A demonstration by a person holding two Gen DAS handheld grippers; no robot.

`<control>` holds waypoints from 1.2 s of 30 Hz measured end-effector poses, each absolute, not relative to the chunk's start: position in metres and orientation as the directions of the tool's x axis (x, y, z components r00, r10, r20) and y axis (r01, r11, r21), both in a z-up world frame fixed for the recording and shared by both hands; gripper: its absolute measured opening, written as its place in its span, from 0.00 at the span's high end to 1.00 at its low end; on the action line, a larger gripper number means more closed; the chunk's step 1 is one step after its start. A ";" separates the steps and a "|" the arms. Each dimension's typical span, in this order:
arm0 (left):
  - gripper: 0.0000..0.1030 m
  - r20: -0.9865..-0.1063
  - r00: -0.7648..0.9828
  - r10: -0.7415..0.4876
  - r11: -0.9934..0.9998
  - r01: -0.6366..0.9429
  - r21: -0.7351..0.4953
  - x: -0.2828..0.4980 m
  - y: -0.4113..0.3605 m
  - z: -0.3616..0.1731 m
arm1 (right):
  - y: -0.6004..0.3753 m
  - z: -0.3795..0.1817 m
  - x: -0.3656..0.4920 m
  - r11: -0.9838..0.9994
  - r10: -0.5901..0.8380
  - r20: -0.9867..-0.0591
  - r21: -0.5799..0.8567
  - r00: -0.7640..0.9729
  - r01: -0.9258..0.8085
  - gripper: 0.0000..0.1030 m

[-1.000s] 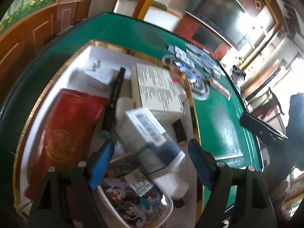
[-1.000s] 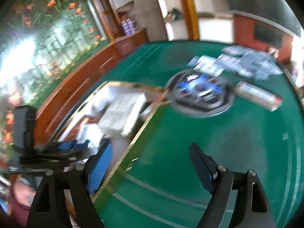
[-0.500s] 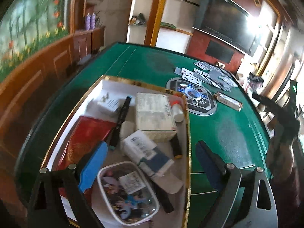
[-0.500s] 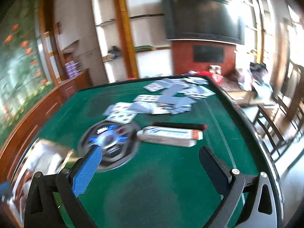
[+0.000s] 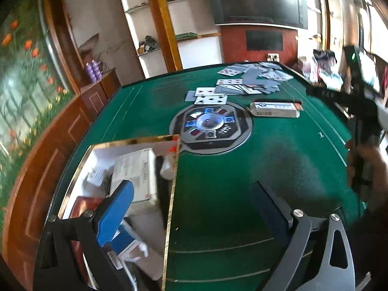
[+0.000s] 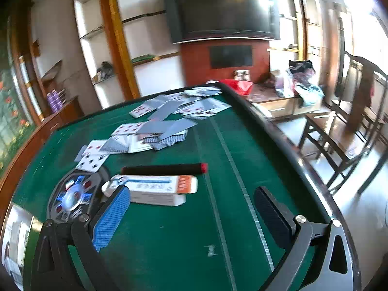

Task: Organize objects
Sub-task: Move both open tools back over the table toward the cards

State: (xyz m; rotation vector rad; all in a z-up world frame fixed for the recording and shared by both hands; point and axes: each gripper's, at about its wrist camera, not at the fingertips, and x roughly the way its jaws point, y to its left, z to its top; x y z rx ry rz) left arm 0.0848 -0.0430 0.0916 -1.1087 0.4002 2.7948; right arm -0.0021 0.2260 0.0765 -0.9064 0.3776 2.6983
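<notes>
A gold-rimmed white tray (image 5: 135,141) at the table's near left holds a white box (image 5: 135,169), a small white bottle (image 5: 167,165), a red booklet and other items. My left gripper (image 5: 194,203) is open and empty above the tray's right rim. A long white carton (image 6: 155,189) and a black marker with a red cap (image 6: 165,169) lie on the green felt ahead of my right gripper (image 6: 194,208), which is open and empty. Both also show in the left wrist view, the carton (image 5: 275,109) beyond the round panel.
A round black control panel (image 5: 211,126) sits in the table's middle. Playing cards (image 6: 157,126) are scattered at the far side. The table's padded edge (image 6: 274,131) runs on the right, with wooden chairs (image 6: 344,131) beyond. A wooden cabinet (image 5: 97,92) stands at left.
My left gripper has lifted and swung right, from over the tray's contents to its right rim. My right gripper has turned right, from the tray towards the carton, marker and cards.
</notes>
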 end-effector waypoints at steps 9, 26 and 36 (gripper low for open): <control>0.05 -0.721 -0.693 -0.008 -0.943 -0.235 0.237 0.071 -0.012 0.076 | 0.241 0.077 0.002 -0.902 0.164 -0.619 0.221 -0.768 -0.371 0.00; 0.05 -0.739 -0.674 0.000 -0.941 -0.251 0.229 0.063 -0.006 0.068 | 0.239 0.071 -0.003 -0.905 0.166 -0.641 0.203 -0.749 -0.374 0.00; 0.05 -0.748 -0.664 0.005 -0.944 -0.249 0.215 0.061 -0.009 0.064 | 0.239 0.067 -0.005 -0.906 0.163 -0.652 0.198 -0.741 -0.373 0.00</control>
